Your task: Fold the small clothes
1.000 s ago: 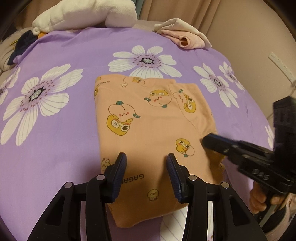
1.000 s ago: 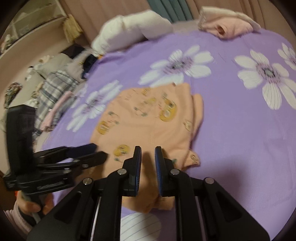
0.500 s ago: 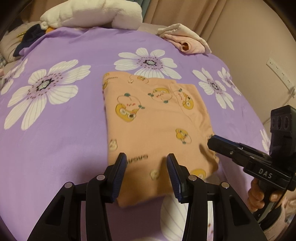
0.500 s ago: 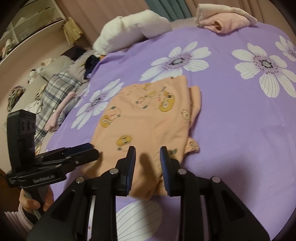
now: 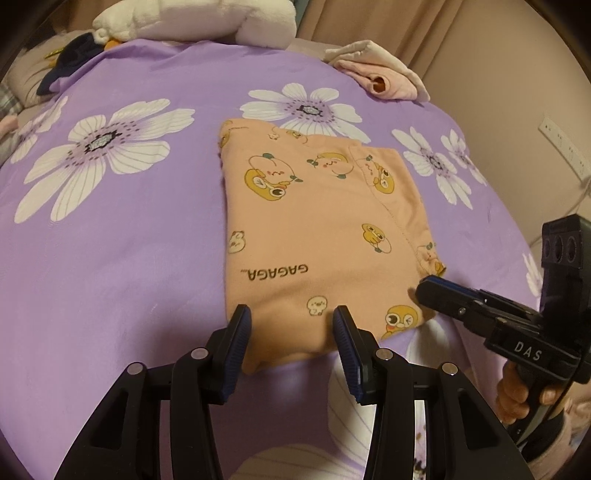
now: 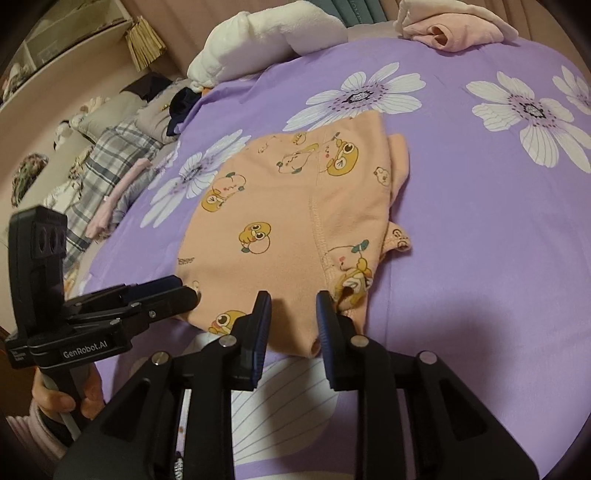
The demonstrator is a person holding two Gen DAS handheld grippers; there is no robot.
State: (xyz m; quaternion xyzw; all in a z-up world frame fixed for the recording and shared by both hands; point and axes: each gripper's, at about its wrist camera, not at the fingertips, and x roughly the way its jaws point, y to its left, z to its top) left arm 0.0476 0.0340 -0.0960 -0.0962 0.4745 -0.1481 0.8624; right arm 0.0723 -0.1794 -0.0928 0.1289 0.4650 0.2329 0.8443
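Note:
A small orange garment with cartoon prints lies folded flat on the purple flowered bed cover. It also shows in the right wrist view. My left gripper is open and empty, its tips over the garment's near edge. My right gripper is open and empty, just above the garment's near right corner. In the left wrist view the right gripper sits at the garment's right corner. In the right wrist view the left gripper sits at its left edge.
A folded pink and white garment lies at the far right of the bed. A white plush pillow lies at the far edge. Plaid and pink clothes are piled off the bed's left side. A wall stands to the right.
Both grippers have drawn back toward the near edge of the garment. The right gripper has opened from nearly shut. The garment stays flat on the bed.

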